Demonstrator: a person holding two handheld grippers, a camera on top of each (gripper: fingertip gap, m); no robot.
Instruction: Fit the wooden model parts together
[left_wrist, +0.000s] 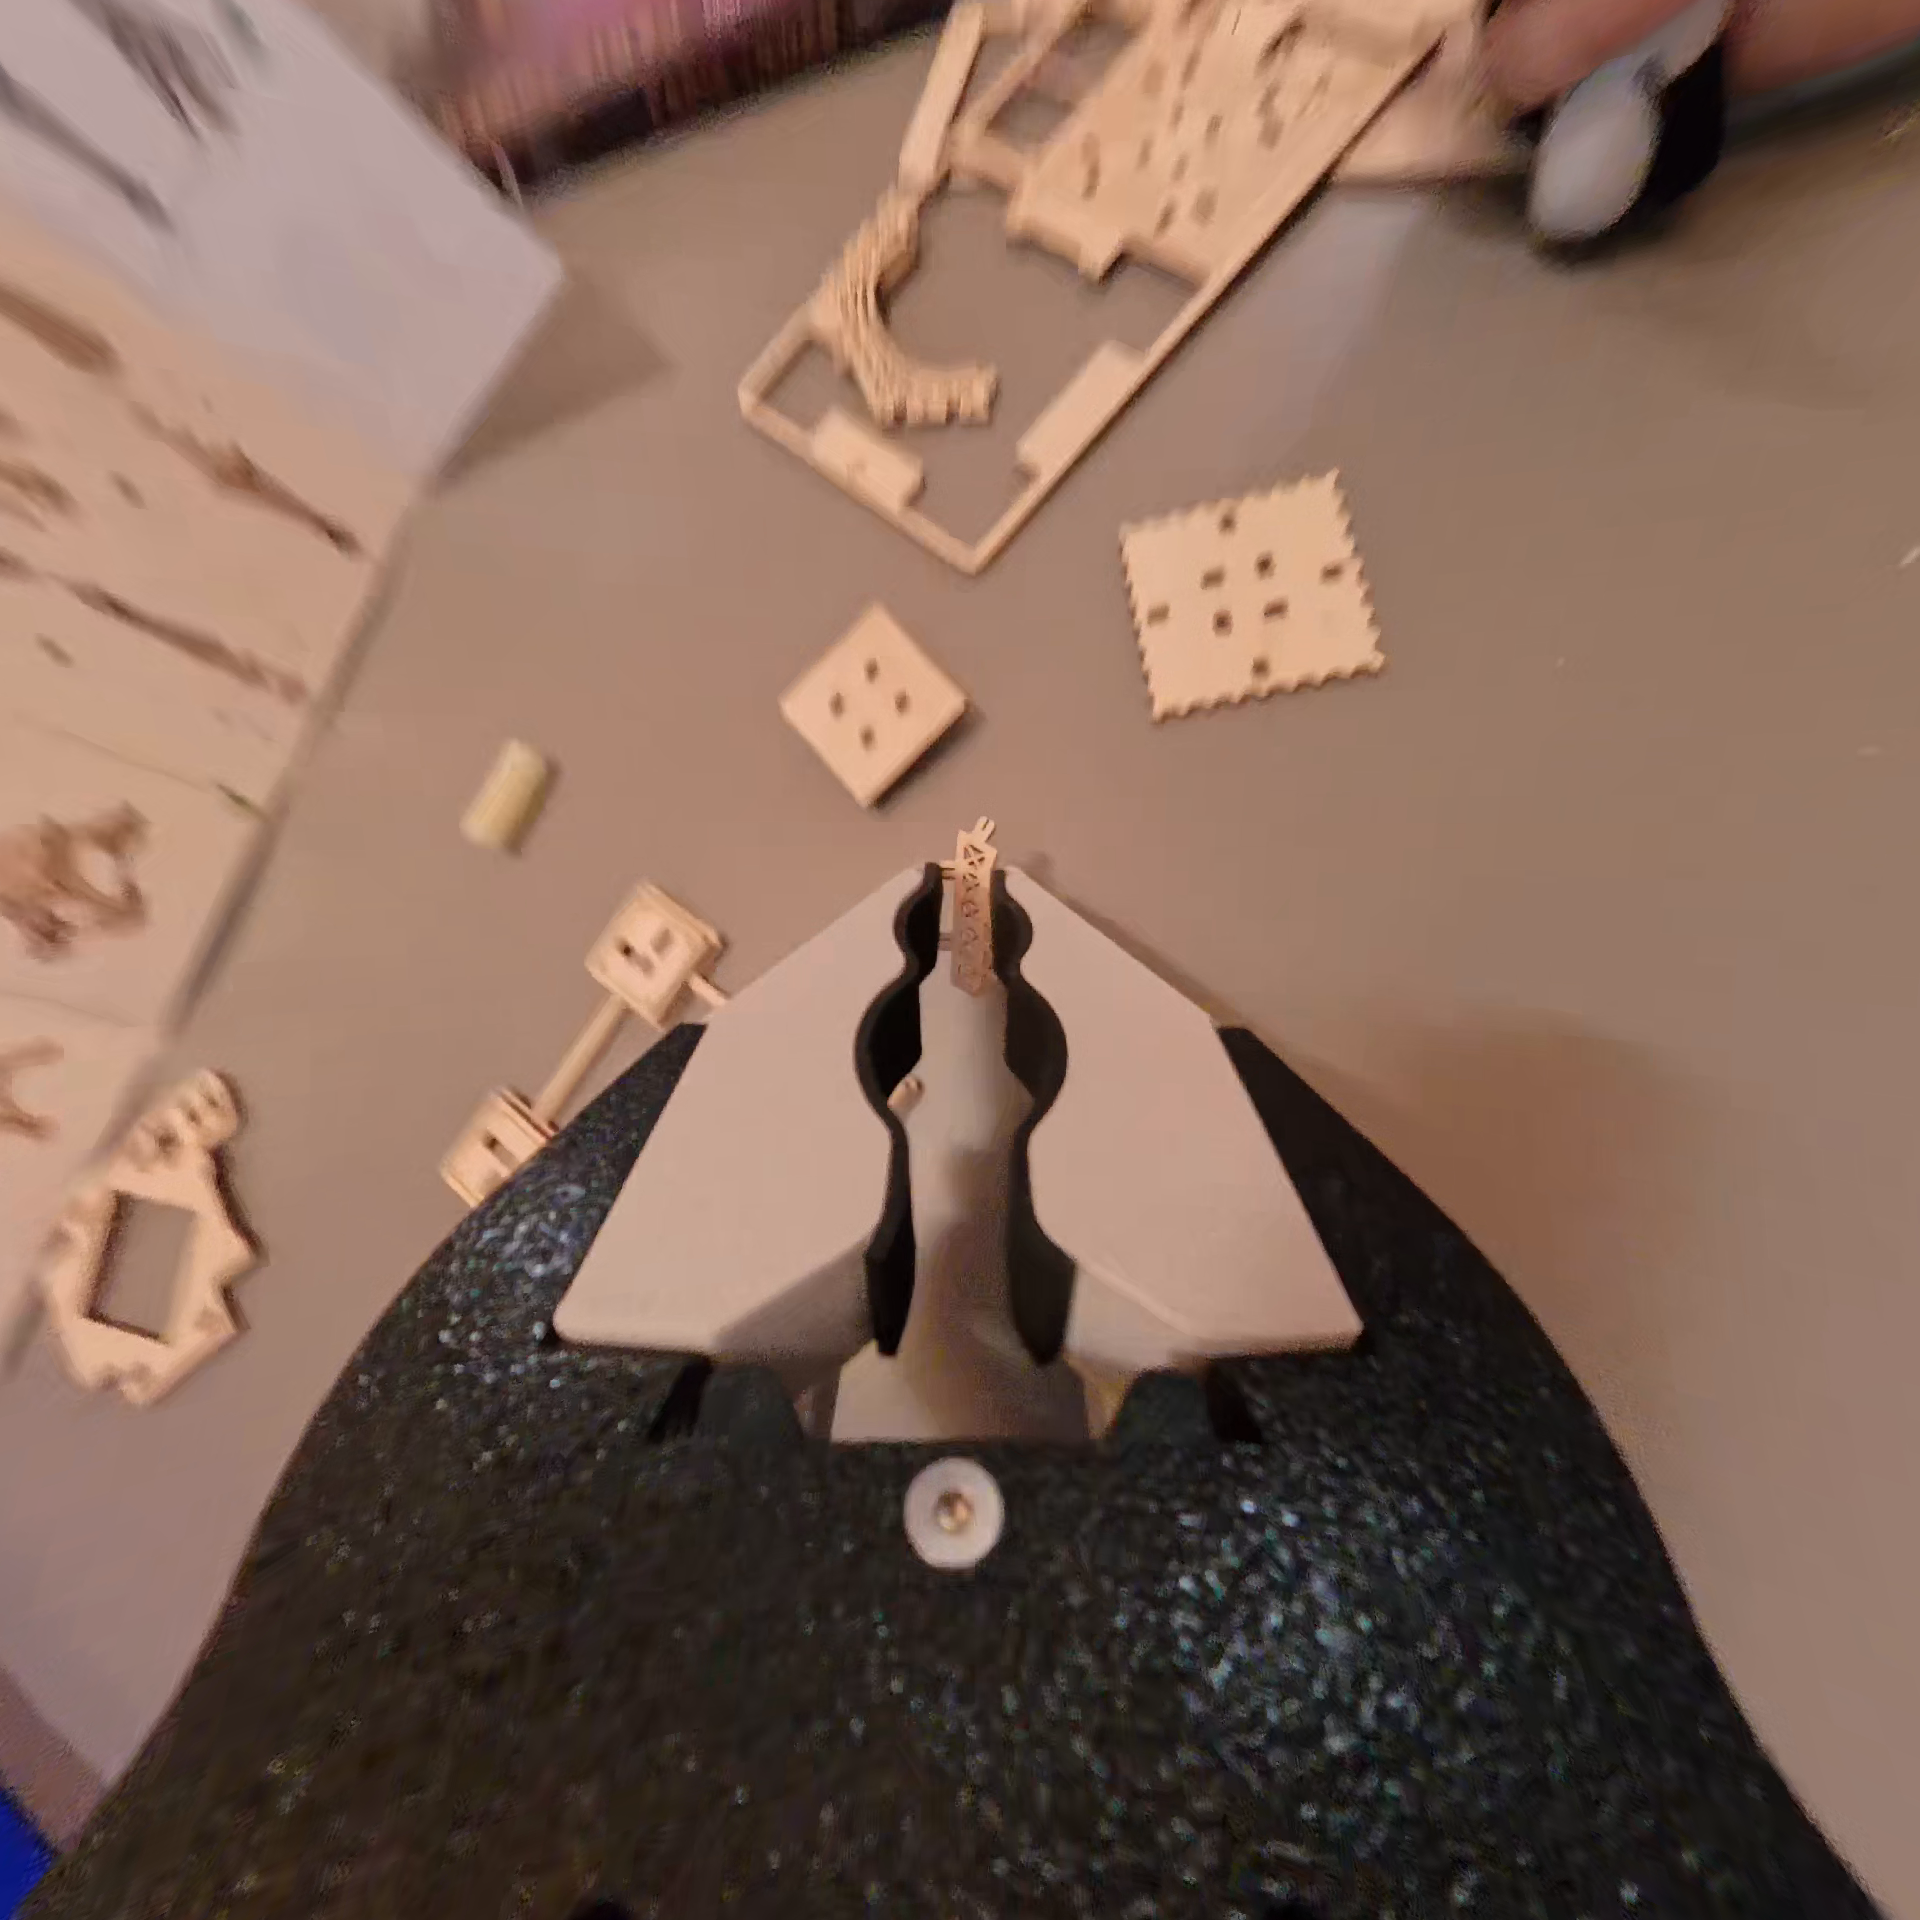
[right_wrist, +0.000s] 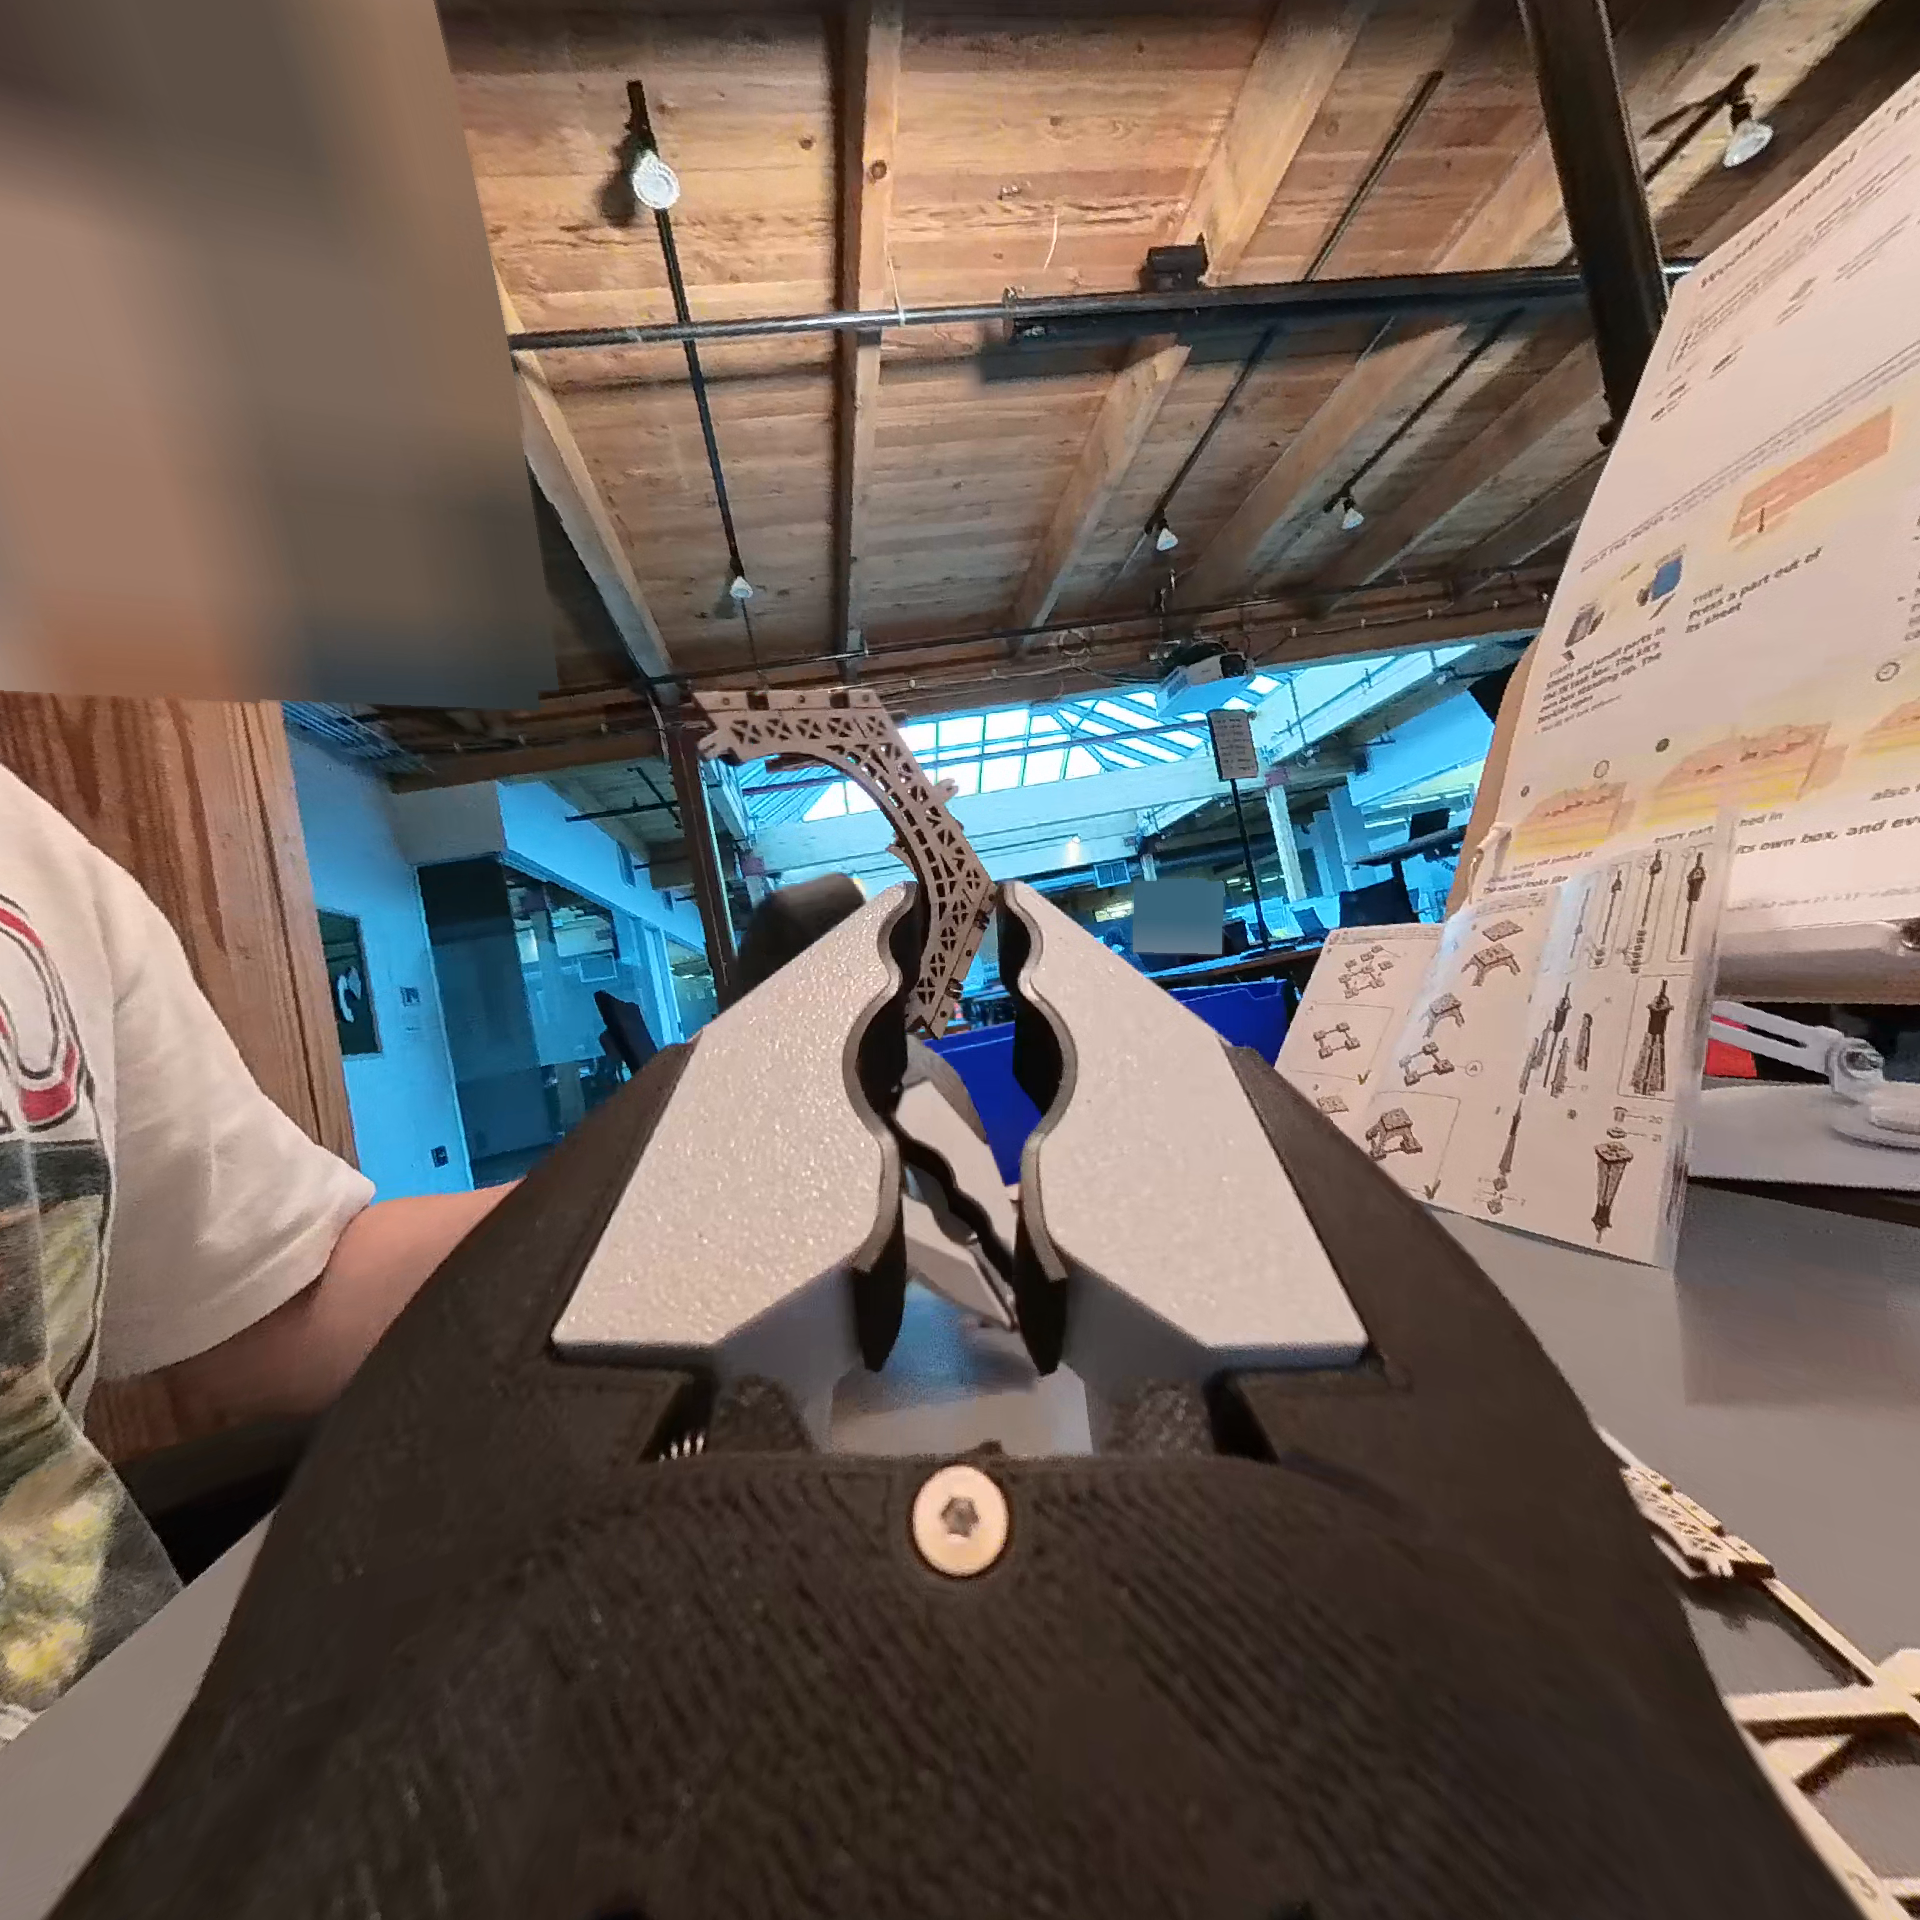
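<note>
Two grippers, each pinching a wooden part: the left gripper (left_wrist: 966, 883) nips a thin lattice strip (left_wrist: 975, 914) edge-on, low over the grey table (left_wrist: 1455, 935). Just beyond the strip lies a small square plate (left_wrist: 873, 704), farther a punched-out sheet frame (left_wrist: 1039, 312). Only the right view shows the right gripper (right_wrist: 954, 925) clamping a curved lattice arch (right_wrist: 914, 831) up toward timber ceiling beams (right_wrist: 1039, 208), with an instruction booklet (right_wrist: 1507, 1060) beside it.

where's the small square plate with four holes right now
In the left wrist view the small square plate lies flat on the grey table, just ahead of the left gripper, left of the larger notched plate.
</note>
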